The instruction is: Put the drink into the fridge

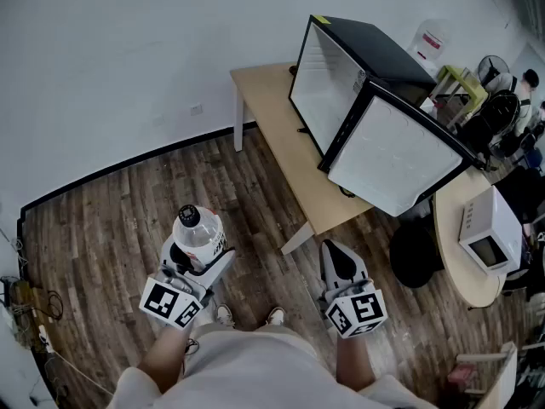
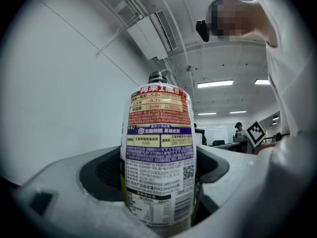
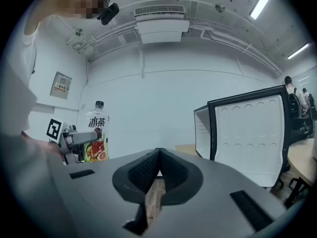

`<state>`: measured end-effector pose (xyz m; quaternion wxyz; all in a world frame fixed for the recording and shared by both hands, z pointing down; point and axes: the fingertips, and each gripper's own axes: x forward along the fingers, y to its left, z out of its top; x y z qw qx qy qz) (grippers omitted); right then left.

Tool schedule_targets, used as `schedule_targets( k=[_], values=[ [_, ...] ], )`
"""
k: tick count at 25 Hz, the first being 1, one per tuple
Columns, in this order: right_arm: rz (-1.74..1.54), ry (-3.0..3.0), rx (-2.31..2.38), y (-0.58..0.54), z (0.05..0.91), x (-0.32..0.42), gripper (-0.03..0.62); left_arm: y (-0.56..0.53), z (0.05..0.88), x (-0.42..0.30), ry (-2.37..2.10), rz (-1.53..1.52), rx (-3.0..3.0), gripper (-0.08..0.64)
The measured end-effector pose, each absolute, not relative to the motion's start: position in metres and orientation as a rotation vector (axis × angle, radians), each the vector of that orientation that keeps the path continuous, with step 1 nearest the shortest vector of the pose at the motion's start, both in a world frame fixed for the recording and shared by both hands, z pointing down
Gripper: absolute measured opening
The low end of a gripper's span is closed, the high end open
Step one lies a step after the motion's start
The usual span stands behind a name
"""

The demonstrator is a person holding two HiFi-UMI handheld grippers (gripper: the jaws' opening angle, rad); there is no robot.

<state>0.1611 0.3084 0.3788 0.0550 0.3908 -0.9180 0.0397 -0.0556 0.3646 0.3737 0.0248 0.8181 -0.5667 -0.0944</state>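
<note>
In the head view, the left gripper (image 1: 201,261) has the drink bottle (image 1: 197,228) upright between its fingers, cap up, above the wooden floor (image 1: 102,220). The right gripper (image 1: 341,261) is held level beside it, with its fingers drawn together and empty. The fridge (image 1: 375,49) stands on a table (image 1: 272,118), well ahead of both pairs of fingers and to their right. Its door (image 1: 396,156) is swung open.

In the left gripper view, the fingers are spread wide and their dark pads press on either side of the bottle's lower body. The printed label fills the space between them, and the cap rises above.

In the right gripper view, the ridged pads meet at their tips with nothing between them. The open fridge lies ahead to the right of the fingers, and the held bottle is off to their left.
</note>
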Motion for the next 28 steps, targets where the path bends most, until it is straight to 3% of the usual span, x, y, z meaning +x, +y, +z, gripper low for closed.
schedule_targets(
  k=[28],
  values=[
    [0.156, -2.693, 1.409, 0.333, 0.381, 0.134, 0.002, 0.352, 0.400, -0.109, -1.591, -0.326, 2.560, 0.410]
  ],
)
